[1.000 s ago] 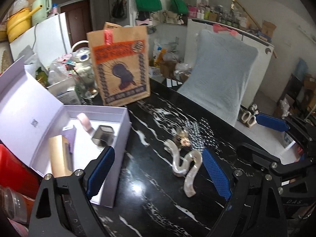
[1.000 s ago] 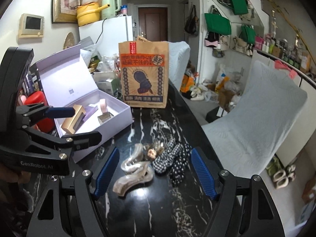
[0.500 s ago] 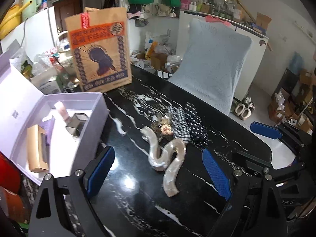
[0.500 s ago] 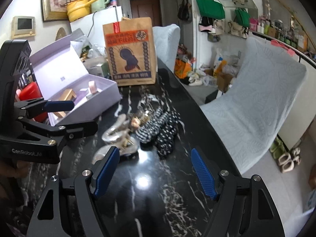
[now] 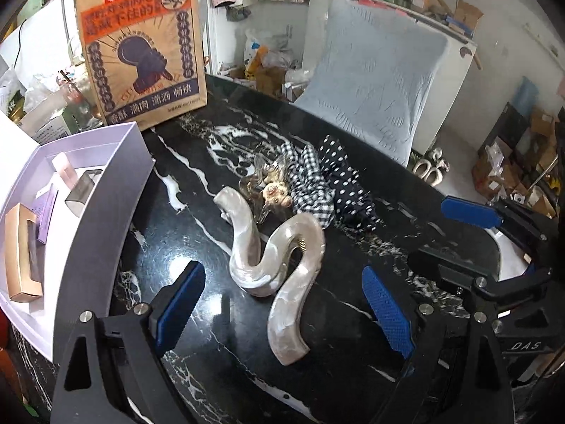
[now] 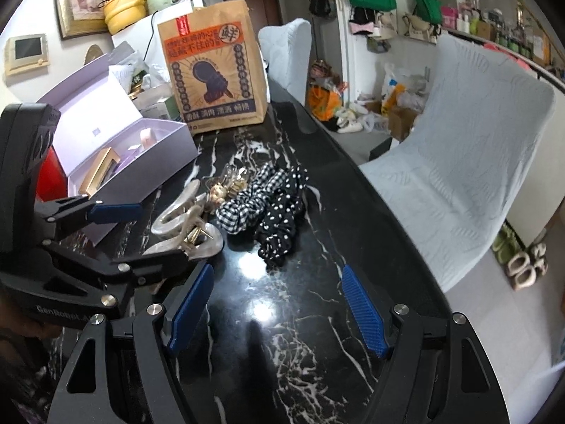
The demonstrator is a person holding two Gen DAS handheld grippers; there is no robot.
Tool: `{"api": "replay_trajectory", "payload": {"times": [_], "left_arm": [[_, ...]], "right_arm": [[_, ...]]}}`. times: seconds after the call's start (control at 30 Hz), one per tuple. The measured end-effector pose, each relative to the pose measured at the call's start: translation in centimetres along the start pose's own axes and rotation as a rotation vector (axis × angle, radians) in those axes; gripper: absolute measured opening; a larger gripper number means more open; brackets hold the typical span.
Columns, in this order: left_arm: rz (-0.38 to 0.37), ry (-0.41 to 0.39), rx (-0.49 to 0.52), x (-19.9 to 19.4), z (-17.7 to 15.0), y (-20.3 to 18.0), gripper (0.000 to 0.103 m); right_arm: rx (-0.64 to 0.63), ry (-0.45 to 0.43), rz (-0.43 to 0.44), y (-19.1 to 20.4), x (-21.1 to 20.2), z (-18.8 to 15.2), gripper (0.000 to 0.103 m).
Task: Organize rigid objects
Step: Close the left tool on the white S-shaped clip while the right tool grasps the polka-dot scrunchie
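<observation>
Black marble counter [image 5: 353, 353] with white veining carries all items. A brown paper bag [image 5: 141, 46] with an orange printed panel stands upright at the far end. An open lilac box [image 5: 102, 212] sits at the left edge, lid raised behind it; inside lie a gold carton [image 5: 21, 254], a purple carton, a small grey container and a pale pink bottle, all apart from each other.

Left gripper [image 5: 282, 311]: jaws spread wide, nothing between the blue pads, hovering low over the counter. The pearly hair claw [image 5: 279, 254], S-curved with a visible metal spring, lies on the counter with its near end between the two fingers; contact with either pad is not seen.

Right gripper [image 6: 275, 314]: jaws likewise spread, empty, over bare counter nearer than the pile.

Beyond the claw, touching each other: a checked scrunchie [image 5: 310, 183], a navy polka-dot scrunchie [image 5: 346, 183] to its right, and a small clear clip with a beige charm [image 5: 272, 190] at the claw's far tip. The pile sits just right of the box.
</observation>
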State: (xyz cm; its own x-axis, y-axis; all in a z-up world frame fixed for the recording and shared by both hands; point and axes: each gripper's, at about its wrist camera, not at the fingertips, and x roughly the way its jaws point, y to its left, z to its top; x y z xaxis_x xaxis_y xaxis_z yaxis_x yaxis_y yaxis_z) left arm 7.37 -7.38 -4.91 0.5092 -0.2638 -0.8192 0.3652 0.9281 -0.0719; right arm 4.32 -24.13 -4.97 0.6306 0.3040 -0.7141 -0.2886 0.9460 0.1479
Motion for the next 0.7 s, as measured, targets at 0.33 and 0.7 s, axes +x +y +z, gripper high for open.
{"api": "replay_trajectory", "payload": {"times": [0.33,0.7], "left_arm": [[-0.012,0.027,-0.002,2.5,0.8,1.1,0.091],[-0.048,-0.004,-0.030,3.7,1.0,3.2,0.074]], "right_arm": [[0.045,0.025,-0.024,-1.4,2.4,1.4,0.076],[0.070,0.072,-0.007,-1.7,6.4,3.6,0.072]]}}
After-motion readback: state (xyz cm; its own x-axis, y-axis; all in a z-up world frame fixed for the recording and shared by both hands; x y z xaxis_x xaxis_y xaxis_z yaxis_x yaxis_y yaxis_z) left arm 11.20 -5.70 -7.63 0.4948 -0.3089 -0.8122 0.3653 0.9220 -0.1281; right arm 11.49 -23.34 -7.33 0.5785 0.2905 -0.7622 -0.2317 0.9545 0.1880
